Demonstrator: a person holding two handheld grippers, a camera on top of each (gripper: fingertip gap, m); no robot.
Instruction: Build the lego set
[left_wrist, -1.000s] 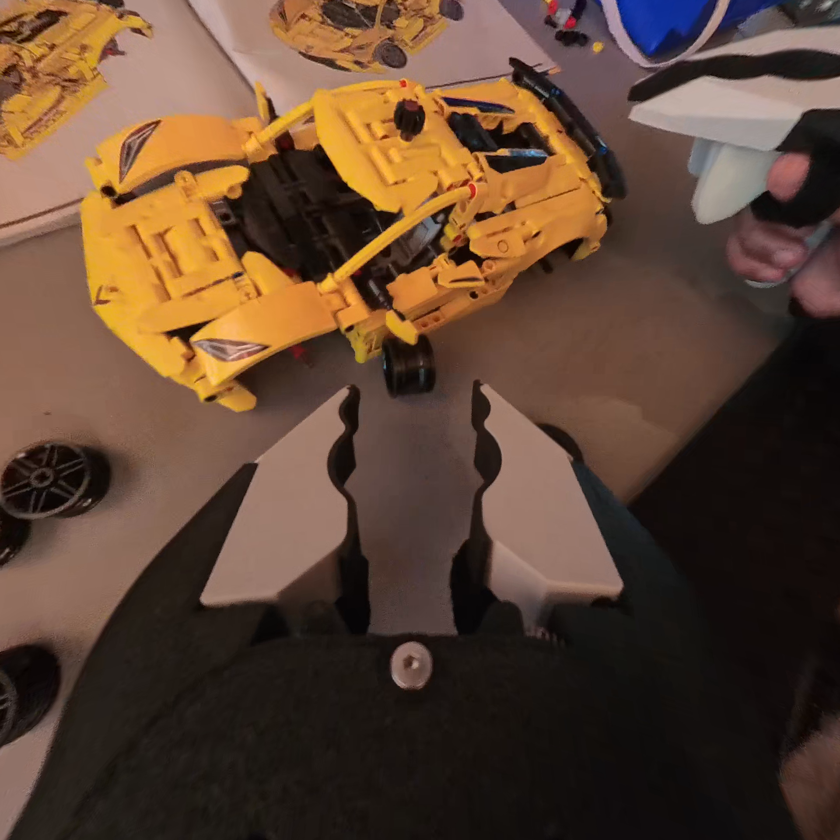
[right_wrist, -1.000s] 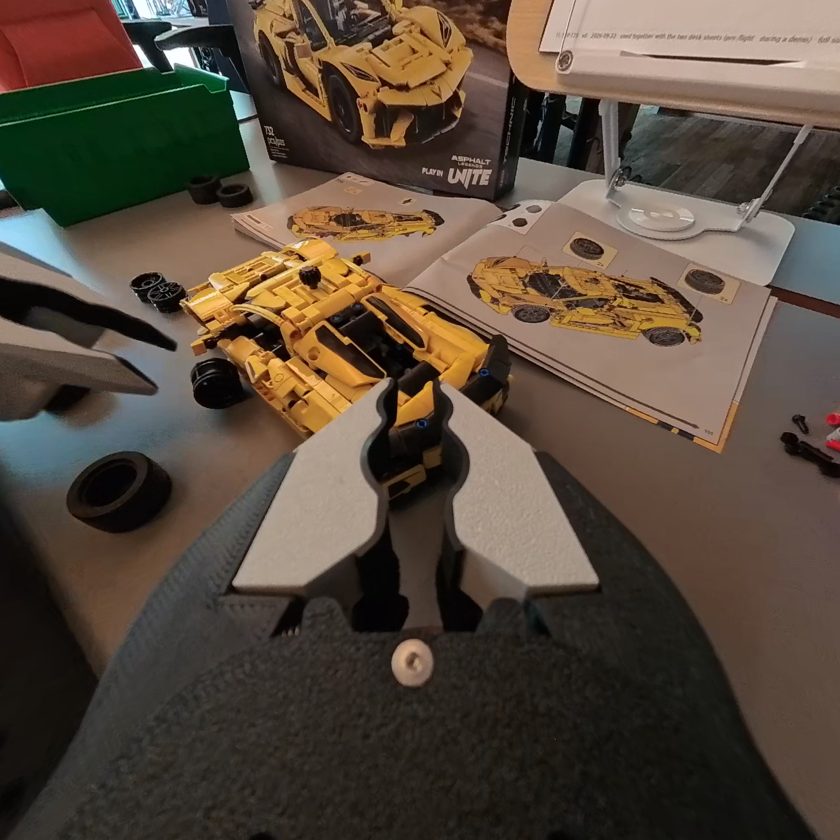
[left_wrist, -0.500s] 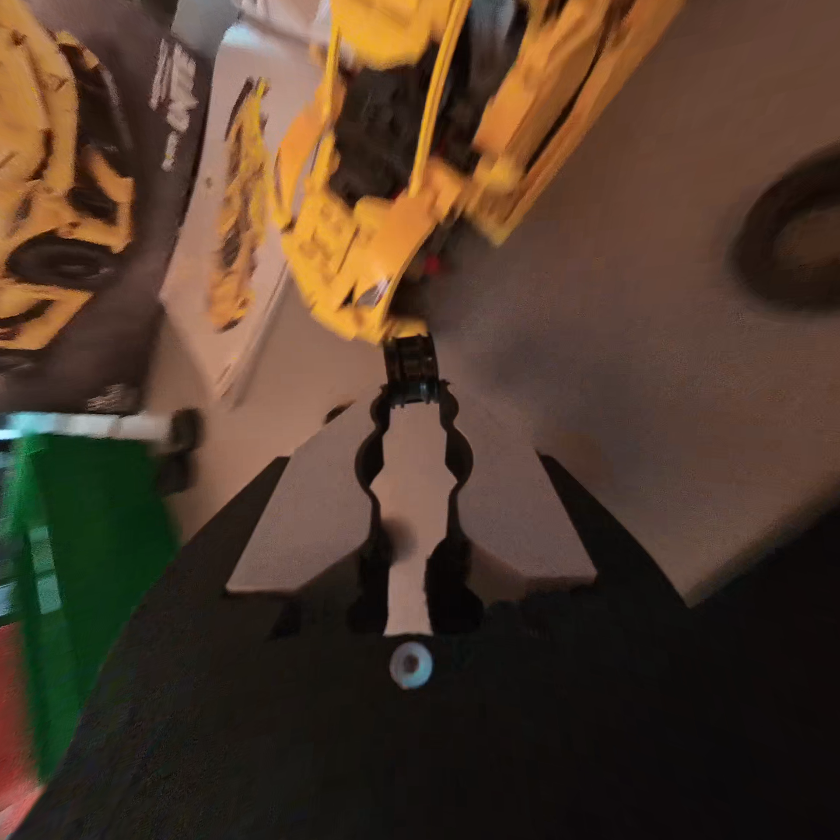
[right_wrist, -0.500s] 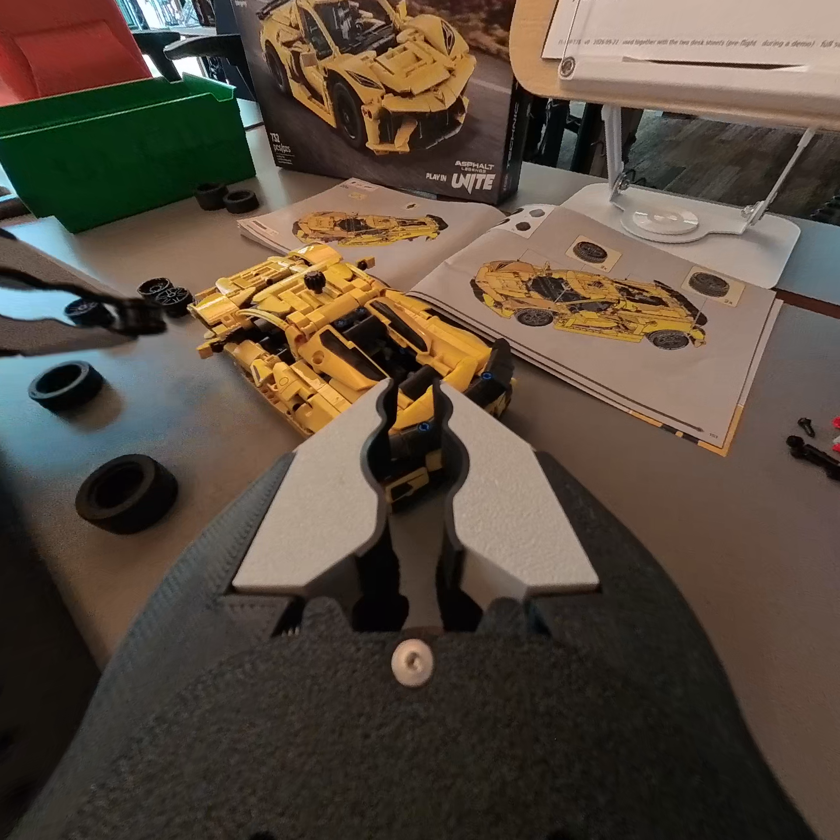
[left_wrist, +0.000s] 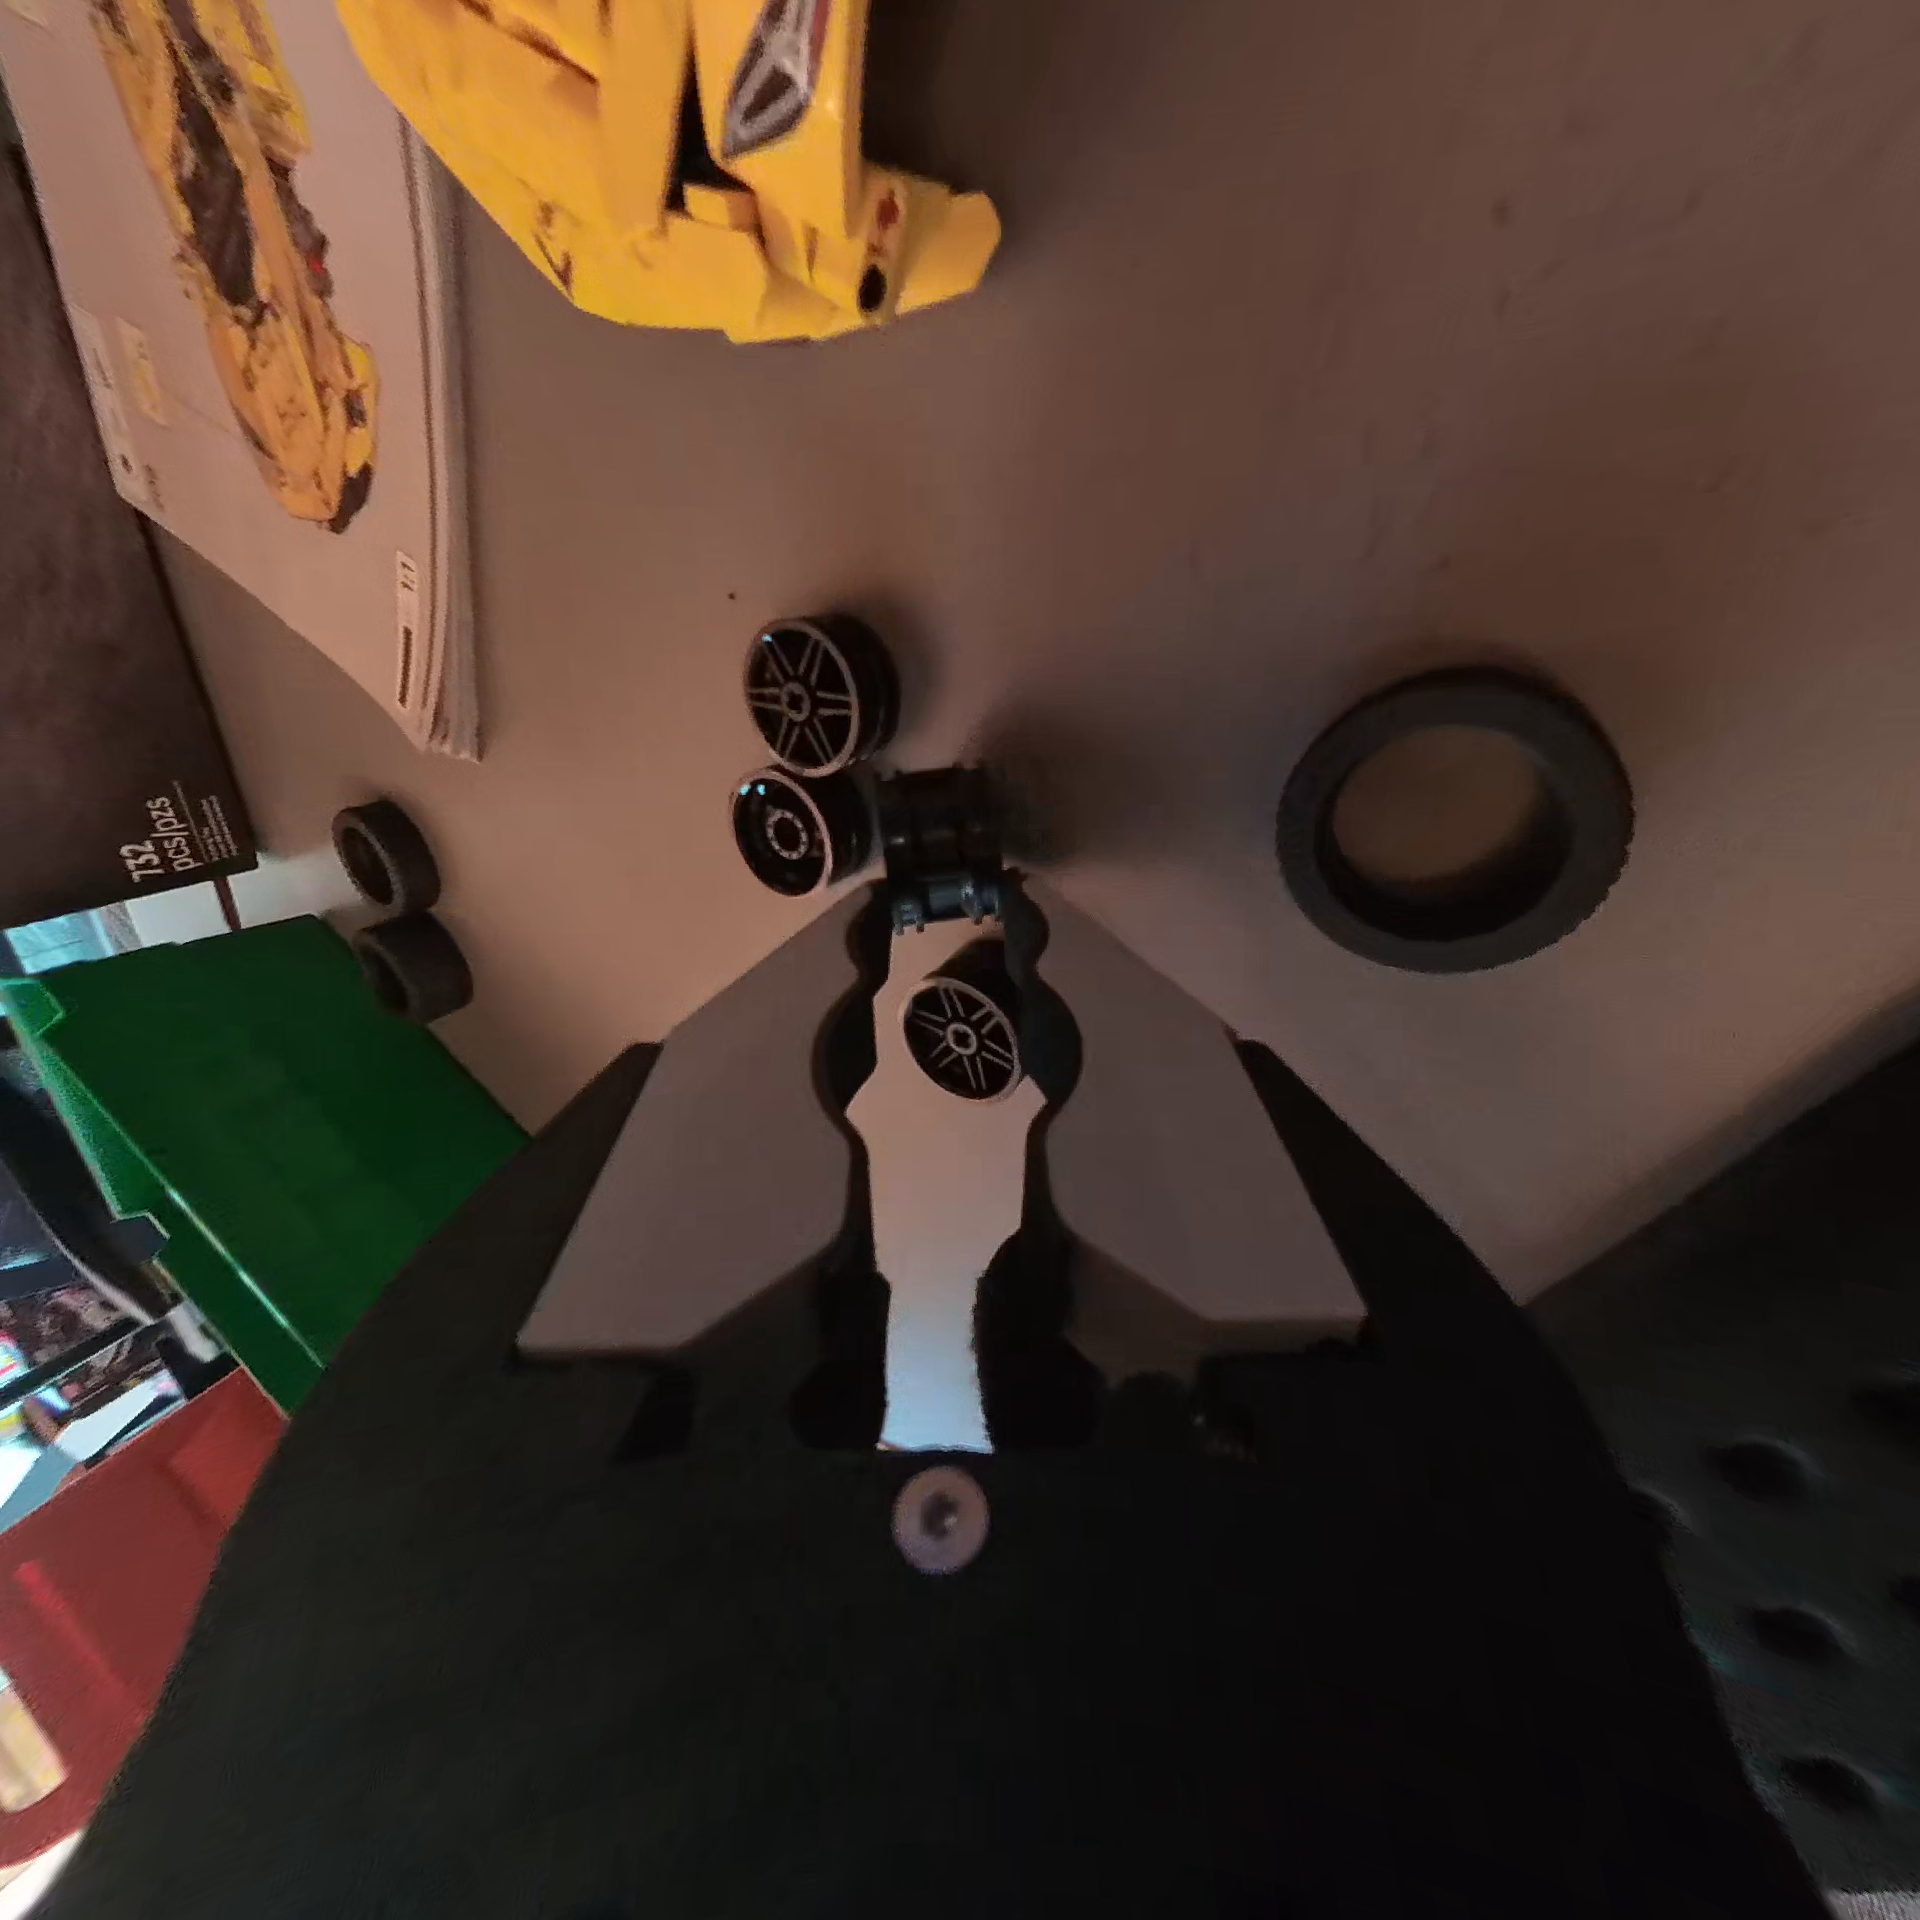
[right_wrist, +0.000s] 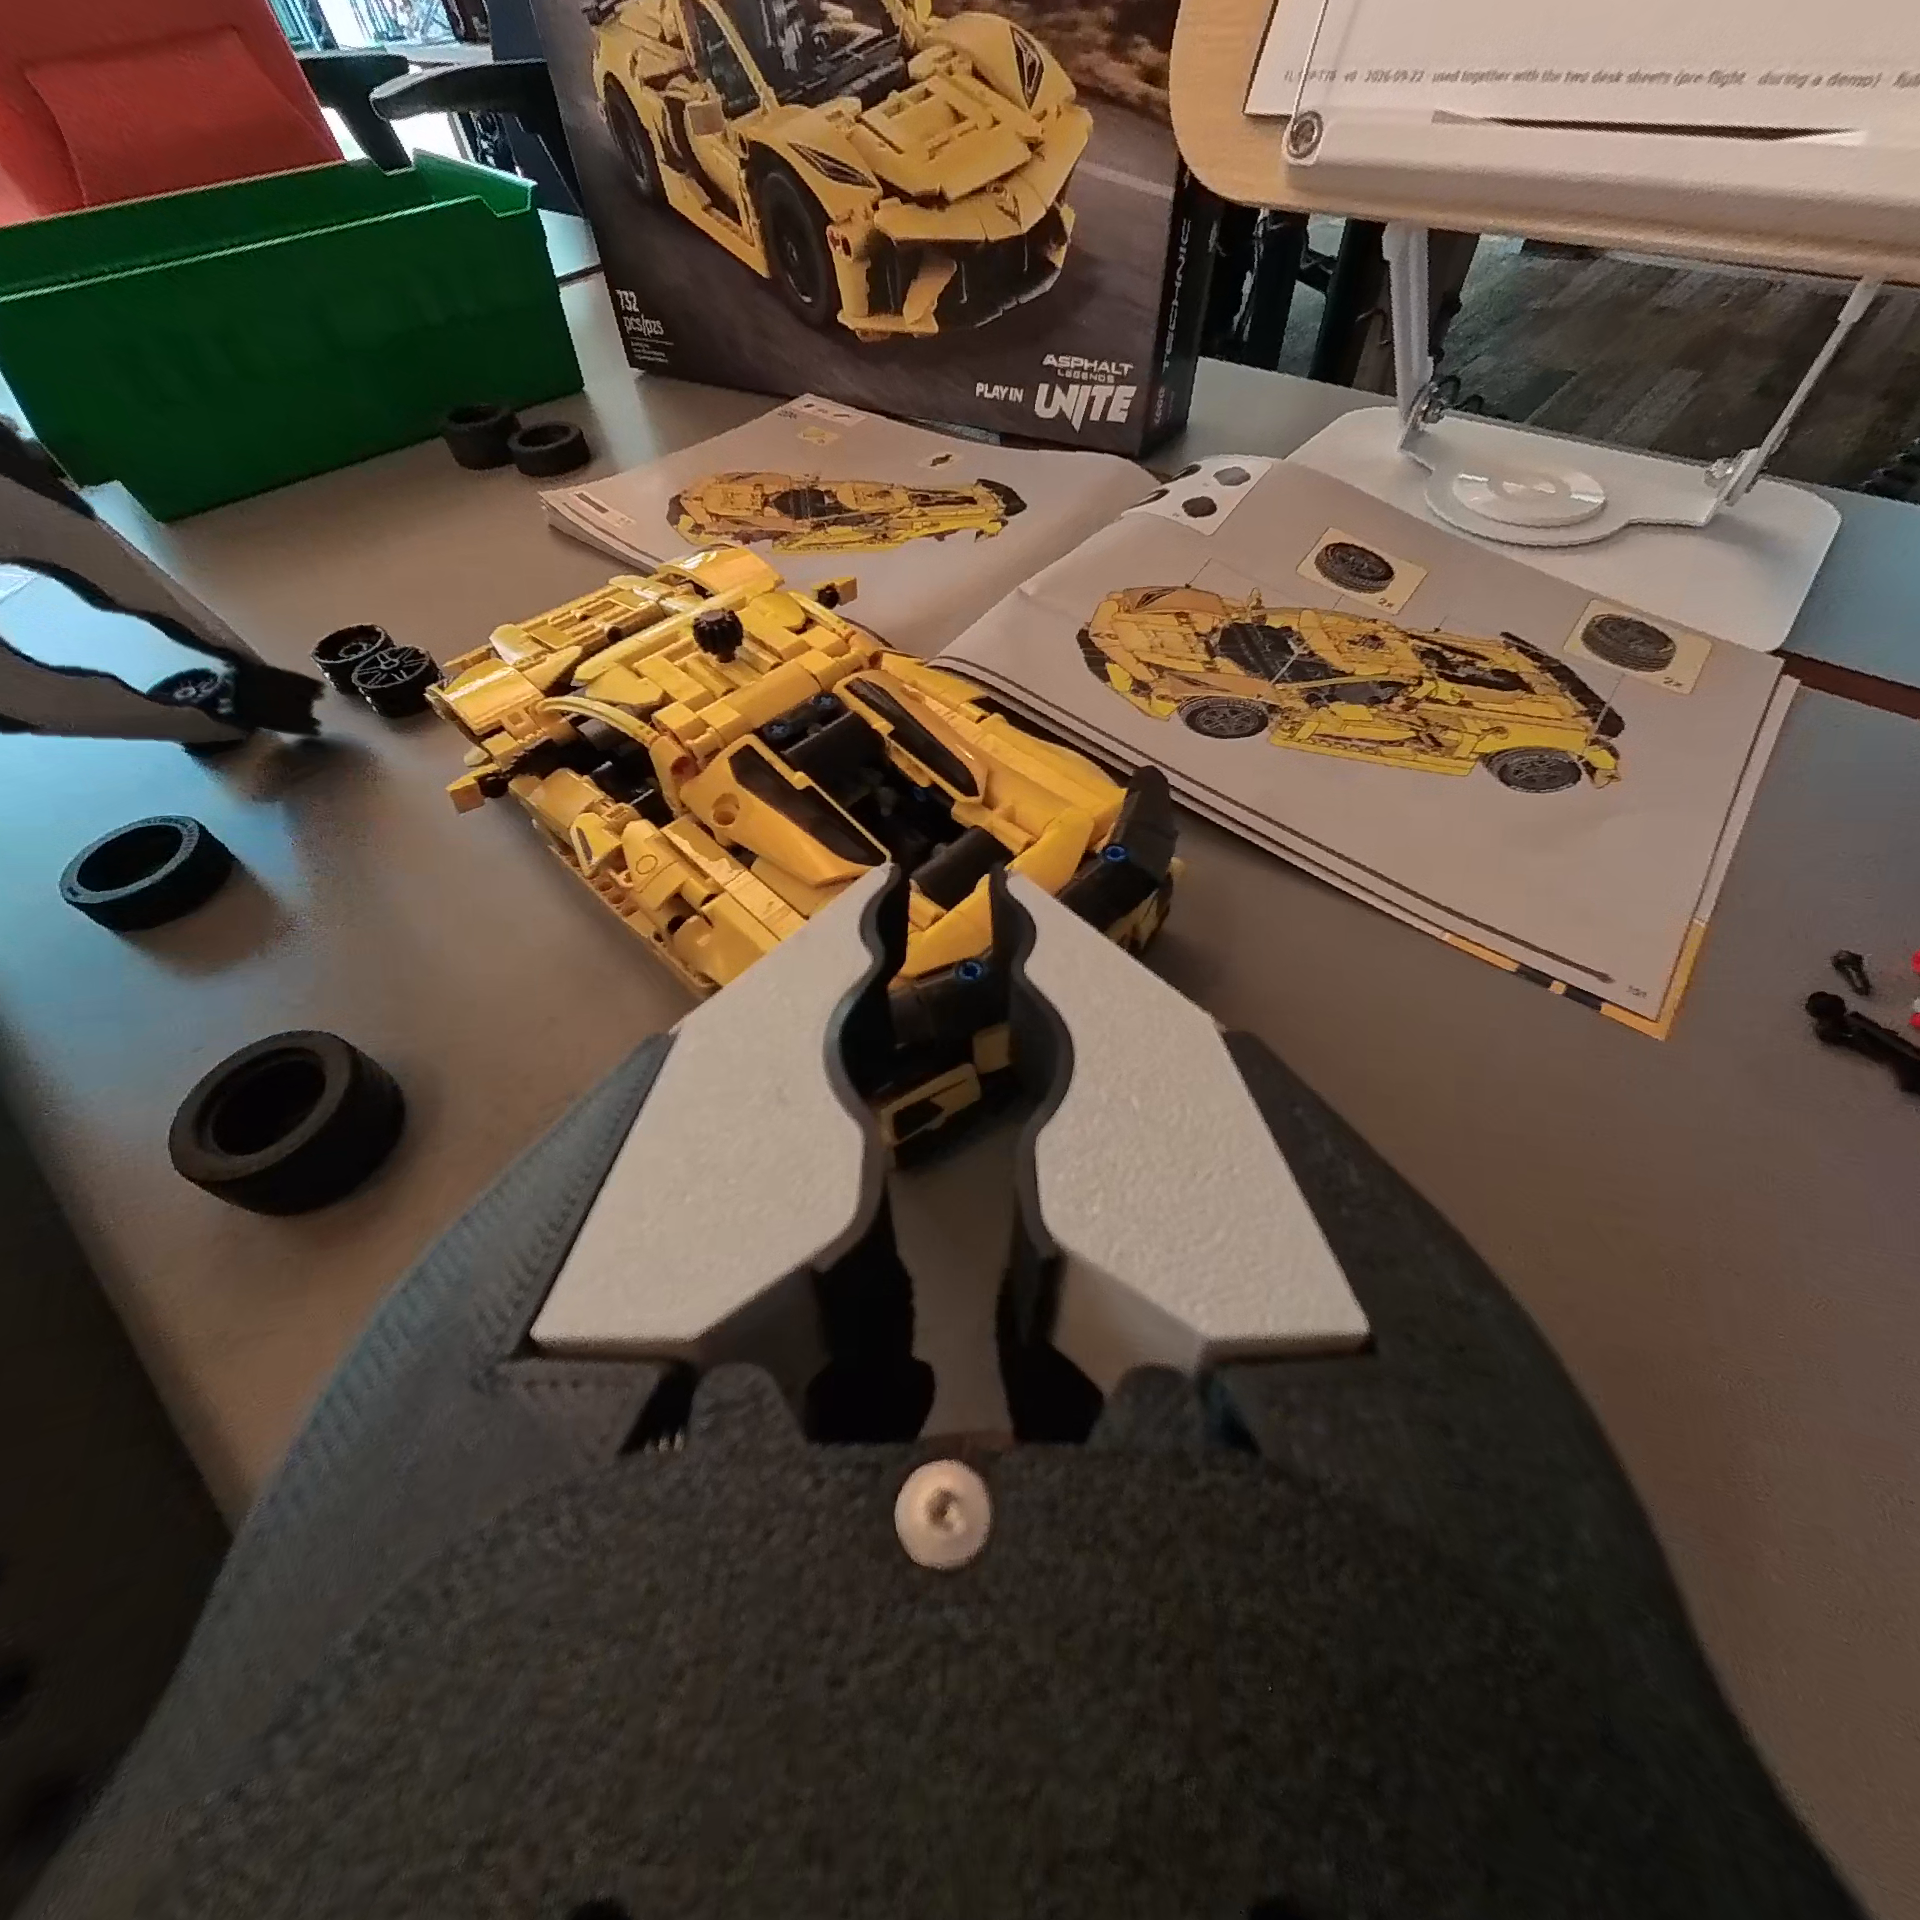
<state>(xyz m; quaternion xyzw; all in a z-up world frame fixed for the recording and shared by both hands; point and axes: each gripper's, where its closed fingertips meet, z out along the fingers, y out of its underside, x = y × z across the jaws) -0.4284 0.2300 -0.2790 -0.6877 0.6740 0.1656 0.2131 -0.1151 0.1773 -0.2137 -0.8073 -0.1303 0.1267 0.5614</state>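
The yellow lego car lies on the grey table; its nose shows in the left wrist view. My right gripper is shut on the car's black-and-yellow rear end. My left gripper is shut on a black wheel hub with a grey axle piece, just above the table beside two loose spoked rims. A third rim lies under my fingers. In the right wrist view the left gripper is at the far left, next to the rims.
Black tyres lie loose: one right of the left gripper, two by the table's near left edge, two small ones by the green bin. The open instruction booklet, set box, white stand and small parts lie behind and right. My right fingertips sit around 35 centimetres from my left ones.
My left gripper was open in front of the car's wheel. It shut on the wheel hub and carried it left, away from the car, to the loose rims. The right gripper has stayed put.
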